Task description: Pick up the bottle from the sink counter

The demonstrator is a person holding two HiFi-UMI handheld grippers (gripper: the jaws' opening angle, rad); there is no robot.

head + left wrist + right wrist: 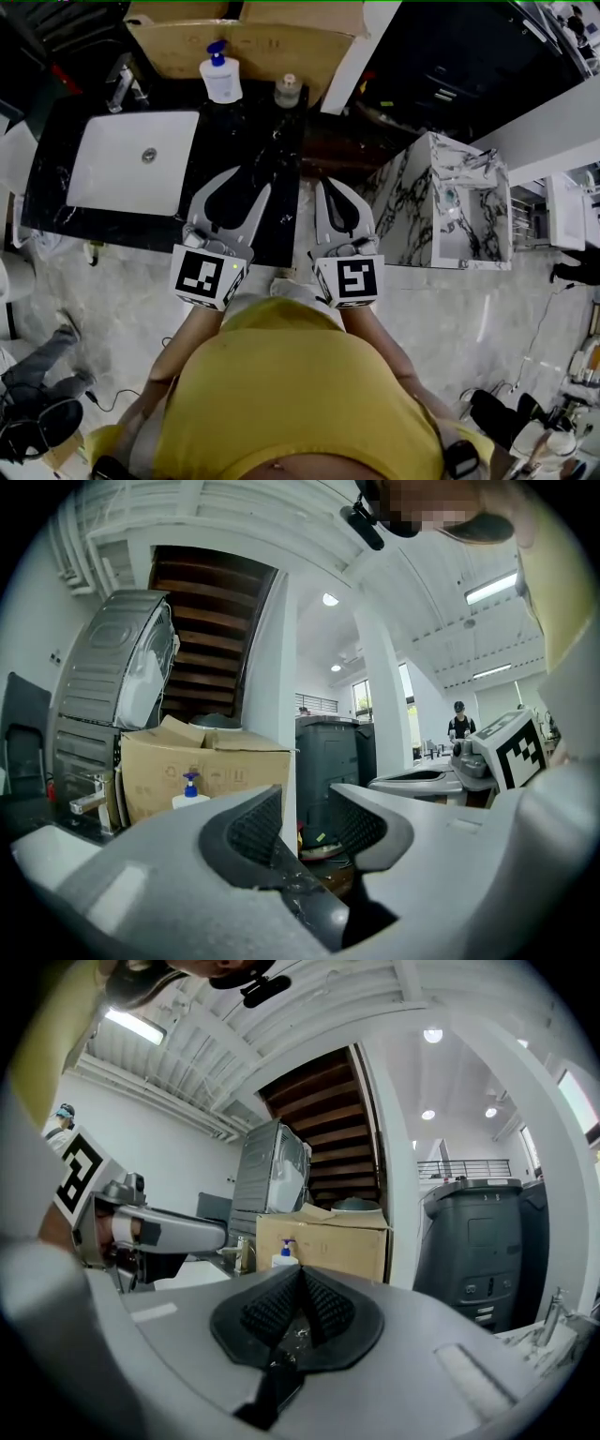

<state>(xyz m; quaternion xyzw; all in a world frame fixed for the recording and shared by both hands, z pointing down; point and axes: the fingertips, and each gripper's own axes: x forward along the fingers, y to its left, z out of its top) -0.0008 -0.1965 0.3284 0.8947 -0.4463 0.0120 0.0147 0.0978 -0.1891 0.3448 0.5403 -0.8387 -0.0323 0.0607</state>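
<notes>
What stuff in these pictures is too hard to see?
- Pump bottle: its label is too small to read in the head view.
- Its lower part: hidden in the left gripper view by a jaw of the left gripper.
- Small jar-like thing beside the bottle: too small to identify in the head view.

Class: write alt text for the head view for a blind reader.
Seen from above, a person in yellow holds two grippers at a black sink counter: left gripper open, right gripper shut. The pump bottle stands untouched at the counter's back edge.
</notes>
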